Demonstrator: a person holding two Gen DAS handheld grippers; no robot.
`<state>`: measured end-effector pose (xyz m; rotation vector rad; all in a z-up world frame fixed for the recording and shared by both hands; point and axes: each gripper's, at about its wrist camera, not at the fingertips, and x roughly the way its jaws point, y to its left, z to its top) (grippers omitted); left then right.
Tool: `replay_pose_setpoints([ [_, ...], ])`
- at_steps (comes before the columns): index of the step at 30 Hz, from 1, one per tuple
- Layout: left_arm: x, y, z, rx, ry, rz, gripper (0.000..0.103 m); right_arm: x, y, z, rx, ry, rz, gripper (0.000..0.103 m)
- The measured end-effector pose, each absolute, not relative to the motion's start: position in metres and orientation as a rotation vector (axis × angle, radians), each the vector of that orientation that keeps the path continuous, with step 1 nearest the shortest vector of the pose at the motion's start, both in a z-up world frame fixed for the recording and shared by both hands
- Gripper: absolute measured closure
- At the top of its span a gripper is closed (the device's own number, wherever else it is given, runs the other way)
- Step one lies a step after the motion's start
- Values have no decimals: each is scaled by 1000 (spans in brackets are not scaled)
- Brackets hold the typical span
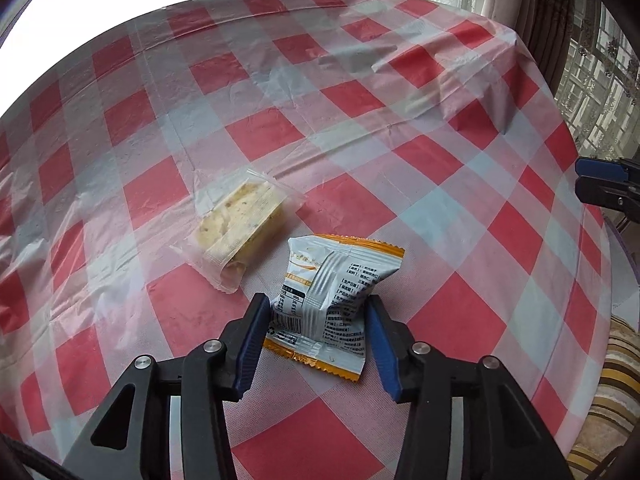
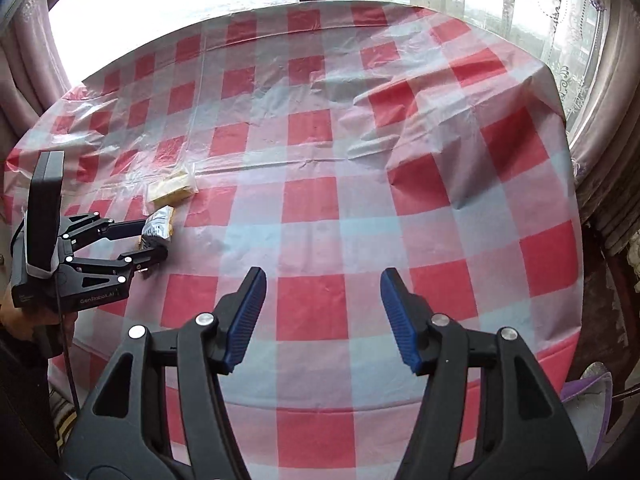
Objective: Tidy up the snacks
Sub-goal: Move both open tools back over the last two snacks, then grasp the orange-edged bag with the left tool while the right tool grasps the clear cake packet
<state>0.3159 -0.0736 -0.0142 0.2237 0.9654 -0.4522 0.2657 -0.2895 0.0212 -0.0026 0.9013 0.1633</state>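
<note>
The worktop (image 1: 360,128), under a red-and-white checked plastic cloth, carries only 2 snacks, both toward its left side as the right wrist view shows it. The right gripper (image 2: 323,316) hovers over bare cloth well apart from them, its fingers spread and holding nothing. The left gripper (image 1: 316,340) has its fingers on either side of the white-and-orange packet (image 1: 332,304); the pads sit against the packet's flanks, so I judge it grasped, though the hold looks light and falls on the lower half only. Just beside it, up and to the left, lies the clear-wrapped pastry bar (image 1: 240,232), apart from the packet by a narrow strip of cloth.

To do this step well, the squeeze should be firm enough to stop the slick film sliding yet gentle enough not to crush what is inside. Lift straight up first, so the crimped orange seam clears the cloth. Then set the packet square alongside the bar, edges parallel, without nudging it.
</note>
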Motion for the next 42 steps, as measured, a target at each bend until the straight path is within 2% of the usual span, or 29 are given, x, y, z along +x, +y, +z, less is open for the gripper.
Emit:
replay_pose_setpoints([
  [4, 313, -62, -13, 204, 972, -436, 55, 288, -253, 15, -31, 913, 218, 33],
  [23, 325, 45, -13, -110, 961, -70, 55, 357, -114, -22, -126, 895, 406, 25],
  [26, 324, 57, -13, -144, 949, -39, 55, 367, -100, -30, -169, 918, 404, 20],
  [34, 323, 61, -13, -165, 938, -39, 55, 387, -85, -46, -171, 954, 378, 16],
  [38, 323, 61, -12, -180, 935, -37, 56, 386, -85, -44, -178, 924, 364, 31],
  [40, 322, 63, -12, -192, 932, -36, 56, 385, -87, -43, -180, 914, 368, 42],
  [41, 322, 63, -12, -198, 931, -35, 56, 385, -89, -42, -176, 911, 366, 57],
  [42, 322, 63, -11, -202, 931, -34, 56, 384, -92, -41, -170, 912, 364, 68],
])
